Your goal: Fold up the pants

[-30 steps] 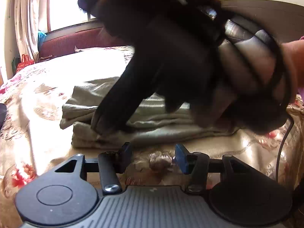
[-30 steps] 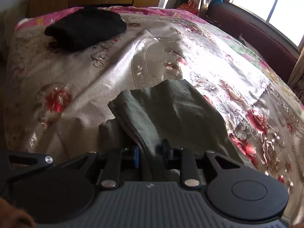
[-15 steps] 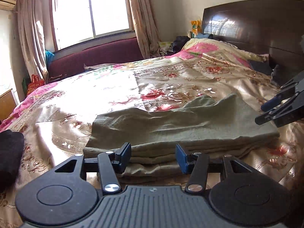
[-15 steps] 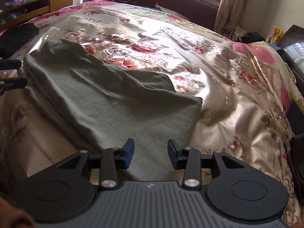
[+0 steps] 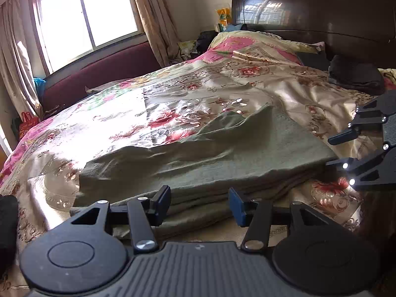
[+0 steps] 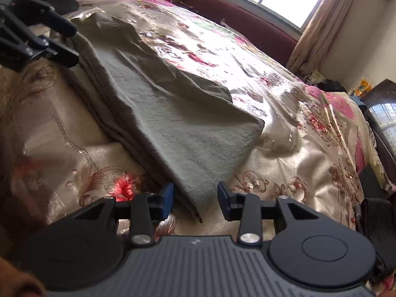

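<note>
While pants (image 5: 222, 158) lie folded, both tongs gape; floral bedspread (image 5: 118, 113)

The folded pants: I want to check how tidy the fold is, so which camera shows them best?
The left wrist view: the pants lie across the frame, top face and stacked front edges both visible on the bedspread. The right wrist view shows them end-on, their near corner cut off behind the right gripper.

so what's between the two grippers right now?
The folded grey-green cloth pants span that stretch on the floral satin bedspread, with the left gripper at one end and the right gripper at the other. Both wrist views show it.
</note>
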Available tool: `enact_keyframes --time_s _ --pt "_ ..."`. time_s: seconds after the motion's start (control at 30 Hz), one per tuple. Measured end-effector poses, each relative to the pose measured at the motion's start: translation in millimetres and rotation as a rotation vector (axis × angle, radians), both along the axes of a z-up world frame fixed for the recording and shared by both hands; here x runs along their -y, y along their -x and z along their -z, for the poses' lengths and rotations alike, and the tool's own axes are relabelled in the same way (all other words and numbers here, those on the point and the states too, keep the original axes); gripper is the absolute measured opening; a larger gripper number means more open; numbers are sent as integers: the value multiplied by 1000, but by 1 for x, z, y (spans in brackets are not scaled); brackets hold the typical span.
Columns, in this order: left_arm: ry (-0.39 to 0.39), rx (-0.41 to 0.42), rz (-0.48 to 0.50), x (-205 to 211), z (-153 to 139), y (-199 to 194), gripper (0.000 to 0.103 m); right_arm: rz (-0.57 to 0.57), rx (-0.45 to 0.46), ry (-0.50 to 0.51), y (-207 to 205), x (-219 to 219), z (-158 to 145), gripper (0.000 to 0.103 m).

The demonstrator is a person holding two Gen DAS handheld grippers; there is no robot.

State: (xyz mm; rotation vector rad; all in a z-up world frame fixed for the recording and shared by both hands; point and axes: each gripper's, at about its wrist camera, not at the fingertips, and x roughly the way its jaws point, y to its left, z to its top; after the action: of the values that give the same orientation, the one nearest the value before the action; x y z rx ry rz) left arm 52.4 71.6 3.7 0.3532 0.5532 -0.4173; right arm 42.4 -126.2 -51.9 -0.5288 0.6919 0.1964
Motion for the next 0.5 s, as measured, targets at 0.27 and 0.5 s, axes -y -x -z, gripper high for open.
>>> enact_keyframes --time_s 0.27,0.5 --pt "-13 5 48 13 -6 5 65 180 51 -53 -14 26 -3 20" --pt "-46 28 63 23 -3 -4 65 145 96 -58 -11 14 3 15"
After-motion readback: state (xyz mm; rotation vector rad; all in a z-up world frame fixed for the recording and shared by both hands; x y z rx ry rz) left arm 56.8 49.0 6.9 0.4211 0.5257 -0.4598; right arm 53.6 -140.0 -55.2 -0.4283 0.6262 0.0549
